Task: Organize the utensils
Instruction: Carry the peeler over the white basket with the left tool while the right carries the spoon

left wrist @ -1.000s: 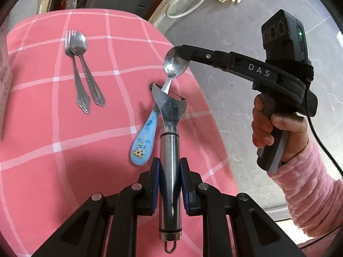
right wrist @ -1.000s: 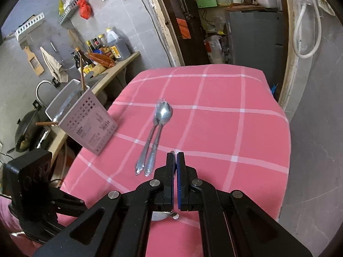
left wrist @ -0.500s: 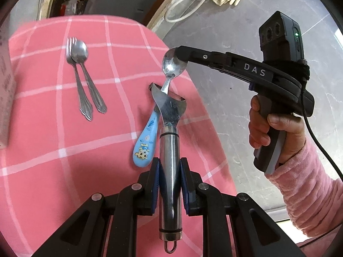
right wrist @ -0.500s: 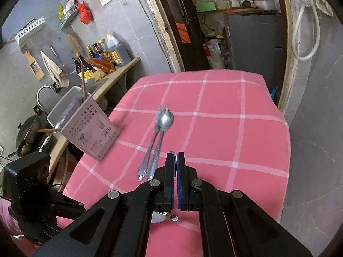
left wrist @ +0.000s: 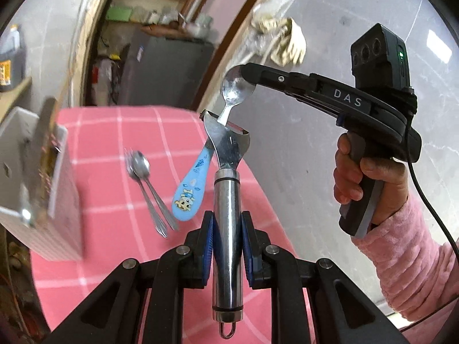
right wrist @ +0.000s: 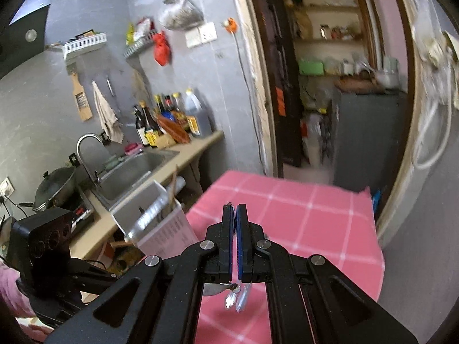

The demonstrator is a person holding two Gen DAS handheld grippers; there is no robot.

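I have the steel-handled peeler clamped by its round handle in my left claw, blade end pointing up and away from me. My right claw is pinched on the bowl of the child's spoon with the blue cartoon-printed plastic handle, which dangles handle-down just behind the peeler head; in the right wrist view that claw shows its pads pressed together, with only a metal glint beneath them. Both pieces are off the pink checked tablecloth now. A second ago the spoon's handle hung low over the cloth and my cameras looked down at the table; since then both have lifted and swung, so the doorway and grey cabinet fill the background and the white perforated utensil holder has come into view at my left, blurred. I judge this as the carry toward that holder, with both pieces ready to drop in. The plain metal fork and spoon lie side by side on the cloth, not yet collected.
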